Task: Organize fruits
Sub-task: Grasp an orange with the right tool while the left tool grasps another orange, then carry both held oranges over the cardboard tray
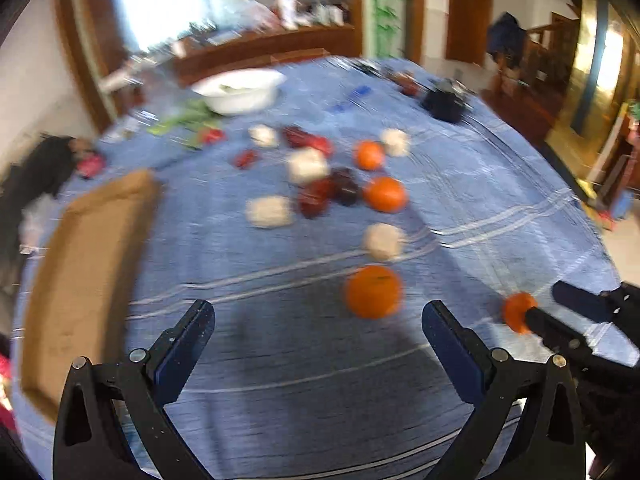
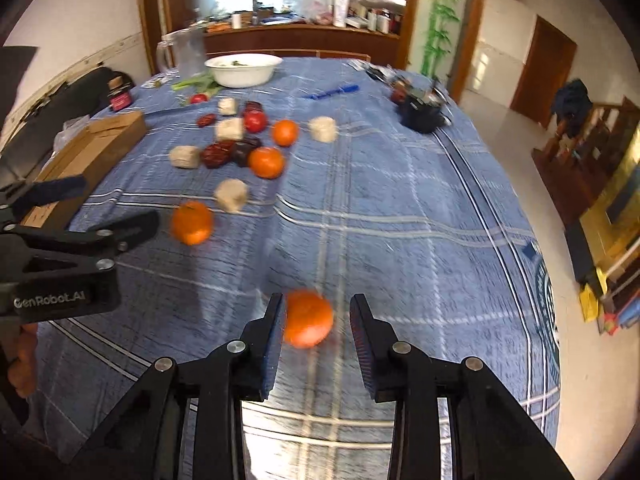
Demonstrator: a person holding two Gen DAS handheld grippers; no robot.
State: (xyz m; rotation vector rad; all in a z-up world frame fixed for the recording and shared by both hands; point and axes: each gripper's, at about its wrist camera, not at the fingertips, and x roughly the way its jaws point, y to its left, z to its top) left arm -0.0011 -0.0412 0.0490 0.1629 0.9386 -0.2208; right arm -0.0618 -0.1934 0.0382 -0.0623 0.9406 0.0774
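Note:
Oranges, dark red fruits and pale wrapped pieces lie scattered on the blue checked tablecloth. My right gripper is open around one orange, which touches the left finger; a gap shows on the right side. That orange also shows in the left wrist view between the right gripper's fingers. My left gripper is open and empty, just short of another orange; it shows in the right wrist view beside the same orange.
A cardboard box lies open at the table's left edge, also in the right wrist view. A white bowl, greens, a clear jug and a dark pouch stand at the far end. The table edge drops off at the right.

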